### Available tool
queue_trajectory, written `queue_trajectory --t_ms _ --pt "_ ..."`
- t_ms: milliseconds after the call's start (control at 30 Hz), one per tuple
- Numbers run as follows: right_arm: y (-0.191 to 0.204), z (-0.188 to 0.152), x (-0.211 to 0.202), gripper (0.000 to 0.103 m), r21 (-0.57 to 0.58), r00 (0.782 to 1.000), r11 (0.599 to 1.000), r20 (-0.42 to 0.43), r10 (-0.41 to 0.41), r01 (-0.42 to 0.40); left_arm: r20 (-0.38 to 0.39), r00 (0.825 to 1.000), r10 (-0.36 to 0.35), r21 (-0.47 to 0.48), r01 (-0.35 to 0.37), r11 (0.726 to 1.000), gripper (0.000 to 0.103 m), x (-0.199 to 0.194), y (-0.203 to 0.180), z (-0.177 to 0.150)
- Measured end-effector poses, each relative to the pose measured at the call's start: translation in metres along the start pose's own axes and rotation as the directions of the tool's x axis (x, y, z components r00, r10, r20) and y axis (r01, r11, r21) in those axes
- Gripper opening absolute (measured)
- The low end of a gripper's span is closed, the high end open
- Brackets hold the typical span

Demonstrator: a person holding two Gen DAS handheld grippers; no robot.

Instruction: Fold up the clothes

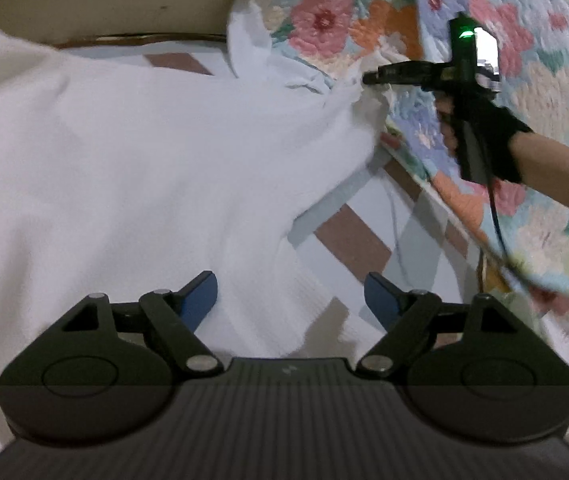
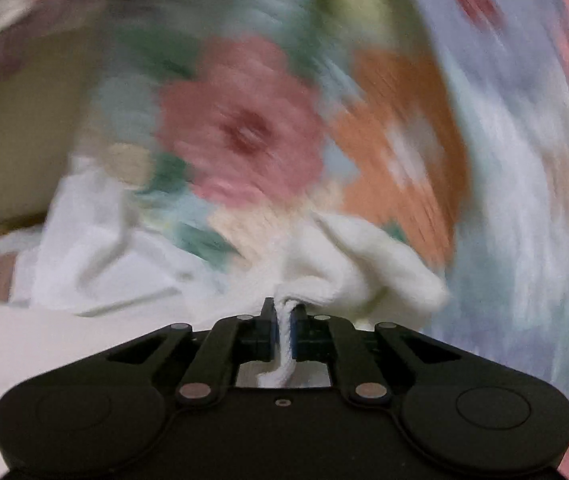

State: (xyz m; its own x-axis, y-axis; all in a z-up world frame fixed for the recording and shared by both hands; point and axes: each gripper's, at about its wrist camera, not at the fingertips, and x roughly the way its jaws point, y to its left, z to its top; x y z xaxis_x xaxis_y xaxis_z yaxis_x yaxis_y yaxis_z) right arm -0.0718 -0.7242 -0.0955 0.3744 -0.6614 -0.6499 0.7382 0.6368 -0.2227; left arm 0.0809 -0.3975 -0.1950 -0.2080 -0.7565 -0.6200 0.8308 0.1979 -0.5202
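While your right gripper (image 2: pixel 283 320) drags its corner toward the floral quilt (image 1: pixel 524 60), the white garment (image 1: pixel 124 168) lies spread over the striped sheet (image 1: pixel 352 240), covering most of the bed in the left wrist view. One garment, one quilt and one sheet are counted; a second, thinner white cloth (image 1: pixel 256 40) sits bunched at the quilt's edge, and I cannot tell whether it is a separate item.

Your right gripper has its jaws closed tight on a narrow pinch of the garment's edge, with a bunched fold beyond the fingertips. The right wrist view is heavily blurred, which suggests a fast move. Your left gripper (image 1: pixel 290 294) has its jaws wide apart, holding nothing, poised above the near hem.

Risks, as judged:
- The pinch is thin; a quick pull may slip it out.
- With the near hem unpinned, the whole garment may slide instead of folding.
- The carried corner may catch the second cloth and drag it into the fold.
- The trailing cable (image 1: pixel 496 216) may snag the quilt.
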Motion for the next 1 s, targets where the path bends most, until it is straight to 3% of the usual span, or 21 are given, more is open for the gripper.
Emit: queue_trajectory --t_ms 67,133,167,233,300,400,567,667,700,733,767,800,833,867,900,1000 --pt "0.034 0.008 -0.025 0.008 -0.074 0.987 0.984 -0.014 0.160 -0.161 0.039 0.999 -0.006 -0.045 0.008 0.999 0.080 -0.011 0.009 -0.004" --pt "0.070 0.006 -0.047 0.010 -0.123 0.950 0.942 -0.063 0.306 -0.312 0.059 0.998 0.024 -0.068 -0.020 0.997 0.080 -0.018 0.018 -0.008" --pt "0.084 0.000 -0.054 0.016 -0.117 0.917 0.911 -0.107 0.384 -0.395 0.067 0.997 0.048 -0.077 -0.042 0.996 0.080 -0.020 0.022 -0.011" --pt "0.111 -0.011 -0.069 0.017 -0.088 0.824 0.828 -0.195 0.532 -0.555 0.081 0.995 0.058 -0.086 -0.051 0.995 0.080 -0.023 0.027 -0.013" --pt "0.121 -0.019 -0.081 0.031 -0.045 0.688 0.704 -0.265 0.676 -0.709 0.074 0.996 0.053 -0.094 -0.046 0.994 0.080 -0.024 0.028 -0.011" --pt "0.115 -0.017 -0.100 0.043 -0.113 0.663 0.658 -0.233 0.711 -0.745 0.071 0.995 0.071 -0.066 -0.067 0.996 0.080 -0.022 0.025 -0.010" --pt "0.103 -0.007 -0.076 0.045 -0.262 0.800 0.758 -0.249 0.545 -0.598 0.064 0.995 0.079 -0.058 -0.075 0.995 0.080 -0.020 0.025 -0.009" --pt "0.094 -0.003 -0.047 0.045 -0.209 0.797 0.775 -0.271 0.540 -0.596 0.053 0.997 0.060 -0.085 -0.055 0.995 0.079 -0.019 0.026 -0.004" --pt "0.095 -0.003 -0.041 0.045 -0.173 0.791 0.781 -0.275 0.547 -0.600 0.047 0.998 0.048 -0.092 -0.044 0.995 0.073 -0.019 0.025 -0.002" --pt "0.097 -0.002 -0.036 0.045 -0.134 0.784 0.786 -0.279 0.554 -0.603 0.037 0.999 0.039 -0.053 -0.037 0.998 0.058 -0.018 0.020 -0.002" --pt "0.102 0.001 -0.031 0.047 -0.087 0.770 0.784 -0.280 0.573 -0.615 0.027 0.999 0.031 -0.013 -0.031 0.999 0.053 -0.017 0.015 -0.002" --pt "0.107 0.005 -0.027 0.054 -0.040 0.752 0.776 -0.280 0.596 -0.630 0.017 1.000 0.023 0.026 -0.023 0.999 0.051 -0.016 0.010 -0.001" --pt "0.112 0.003 -0.021 0.059 -0.026 0.753 0.781 -0.290 0.591 -0.623 0.006 1.000 0.016 0.064 -0.016 0.998 0.051 -0.015 0.004 -0.001" --pt "0.118 0.002 -0.015 0.067 -0.015 0.755 0.789 -0.301 0.583 -0.615 -0.005 1.000 0.010 0.103 -0.009 0.995 0.051 -0.014 -0.001 -0.001" --pt "0.124 0.000 -0.009 0.067 -0.005 0.757 0.796 -0.312 0.574 -0.606 -0.018 0.999 0.047 0.136 -0.044 0.990 0.051 -0.011 -0.004 -0.003" --pt "0.126 -0.017 -0.001 0.065 -0.121 0.822 0.833 -0.288 0.491 -0.540 -0.030 0.997 0.066 0.124 -0.062 0.990 0.051 -0.011 -0.003 -0.008"
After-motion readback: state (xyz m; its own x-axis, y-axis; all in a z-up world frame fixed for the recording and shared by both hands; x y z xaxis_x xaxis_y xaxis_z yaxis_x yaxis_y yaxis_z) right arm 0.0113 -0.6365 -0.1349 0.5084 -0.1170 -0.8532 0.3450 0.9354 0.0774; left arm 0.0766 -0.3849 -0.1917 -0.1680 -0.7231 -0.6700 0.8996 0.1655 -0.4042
